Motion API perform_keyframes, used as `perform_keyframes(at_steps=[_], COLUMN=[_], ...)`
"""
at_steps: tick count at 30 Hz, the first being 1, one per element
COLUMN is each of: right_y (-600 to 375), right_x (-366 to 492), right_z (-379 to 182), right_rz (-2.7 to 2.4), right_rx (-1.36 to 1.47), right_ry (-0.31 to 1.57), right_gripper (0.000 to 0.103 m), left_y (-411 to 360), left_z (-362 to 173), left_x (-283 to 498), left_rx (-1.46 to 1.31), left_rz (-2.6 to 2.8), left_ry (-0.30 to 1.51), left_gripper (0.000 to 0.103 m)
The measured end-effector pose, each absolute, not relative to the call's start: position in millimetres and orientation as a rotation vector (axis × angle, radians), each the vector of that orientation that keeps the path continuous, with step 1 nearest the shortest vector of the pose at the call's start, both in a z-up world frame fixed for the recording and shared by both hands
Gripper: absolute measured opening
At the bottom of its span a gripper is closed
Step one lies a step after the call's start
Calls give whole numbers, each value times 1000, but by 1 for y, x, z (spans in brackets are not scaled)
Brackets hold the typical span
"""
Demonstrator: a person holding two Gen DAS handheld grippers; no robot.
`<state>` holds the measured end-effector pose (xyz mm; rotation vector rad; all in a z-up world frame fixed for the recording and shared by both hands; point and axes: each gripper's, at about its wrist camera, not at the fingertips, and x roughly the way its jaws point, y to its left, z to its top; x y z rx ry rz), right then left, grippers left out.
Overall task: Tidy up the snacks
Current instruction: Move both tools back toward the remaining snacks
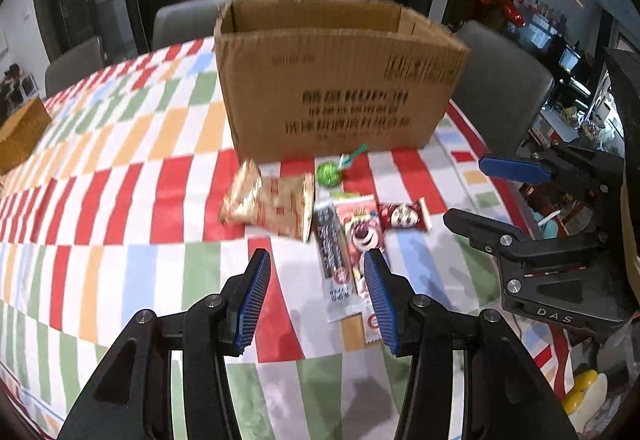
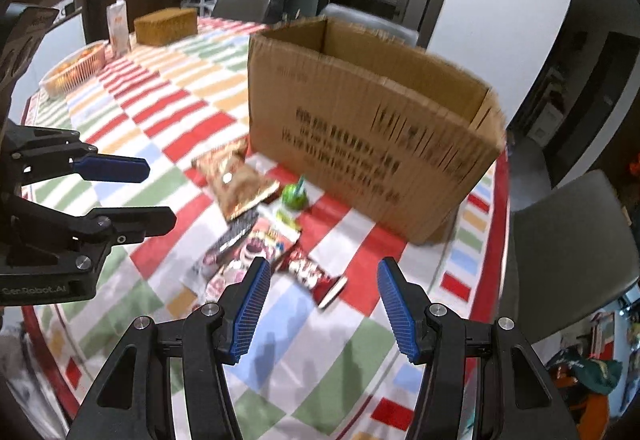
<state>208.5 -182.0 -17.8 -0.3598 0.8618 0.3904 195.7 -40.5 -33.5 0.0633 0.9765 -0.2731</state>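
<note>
An open cardboard box (image 1: 336, 80) (image 2: 368, 128) stands on the checkered tablecloth. In front of it lie snacks: a gold-brown packet (image 1: 272, 204) (image 2: 240, 184), a green lollipop (image 1: 330, 173) (image 2: 295, 197), a dark bar (image 1: 331, 248) (image 2: 232, 236), a pink bear packet (image 1: 362, 236) (image 2: 260, 248) and a small red packet (image 1: 404, 217) (image 2: 312, 272). My left gripper (image 1: 316, 300) is open and empty, above the table just short of the dark bar. My right gripper (image 2: 320, 304) is open and empty, near the red packet. Each gripper shows in the other's view (image 1: 480, 192) (image 2: 156, 192).
A brown woven box (image 2: 166, 25) (image 1: 20, 136), a white basket of snacks (image 2: 74, 70) and a white carton (image 2: 118, 26) stand at the far left end of the table. Grey chairs (image 1: 504, 80) (image 2: 576, 252) surround the table.
</note>
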Motion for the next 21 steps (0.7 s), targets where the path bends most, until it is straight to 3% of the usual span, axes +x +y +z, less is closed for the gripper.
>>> perform_keyframes(at_steps=[21], right_y=[-171], right_x=[246], right_z=[-78], right_rz=[399], right_rx=[-414], right_ry=[1031], right_gripper=[57], left_y=[-49], left_z=[-93], left_x=[237], left_rx=[25], left_rz=[-289], left_ry=[1138], left_gripper=[47])
